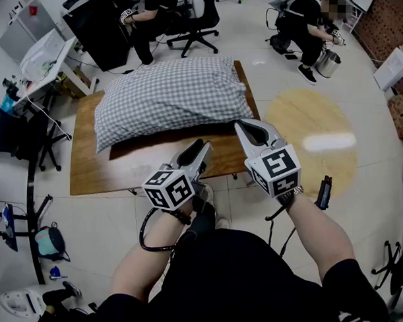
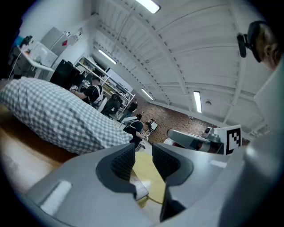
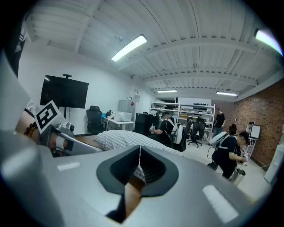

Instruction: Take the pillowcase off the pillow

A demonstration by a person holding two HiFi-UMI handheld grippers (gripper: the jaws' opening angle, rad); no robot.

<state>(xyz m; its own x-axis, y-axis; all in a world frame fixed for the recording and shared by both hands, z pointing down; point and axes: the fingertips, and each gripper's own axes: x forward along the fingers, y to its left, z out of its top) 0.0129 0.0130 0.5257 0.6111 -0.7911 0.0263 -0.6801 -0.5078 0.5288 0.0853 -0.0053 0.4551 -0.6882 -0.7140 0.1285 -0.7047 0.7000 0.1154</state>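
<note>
White tiled floor runs through an open workroom, and on it stands one low wooden table (image 1: 89, 166). On the far half of that table lies one pillow, wholly inside its grey-and-white checked pillowcase (image 1: 167, 96); the case is plump and closed around it, with no bare pillow showing. The near strip of the tabletop is bare wood.

Two grippers are held at the near edge of the table, each with one marker cube on its back. The left gripper (image 1: 203, 149) points across the table edge toward the pillow without touching it; in the left gripper view its jaws (image 2: 143, 153) stand apart with only floor and table edge visible in the gap. The right gripper (image 1: 242, 127) has its tip at the pillowcase's near right corner. In the right gripper view its jaws (image 3: 140, 153) are pressed together along one thin seam; a sliver of checked cloth shows in the opening below that seam, and I cannot tell whether cloth is pinched.

One round yellowish patch (image 1: 311, 138) marks the floor to the right of the table. Two seated people (image 1: 144, 16) (image 1: 312, 29) are at the back, and one metal pot (image 1: 327, 62) stands on the floor beside the right-hand person; its contents cannot be seen
</note>
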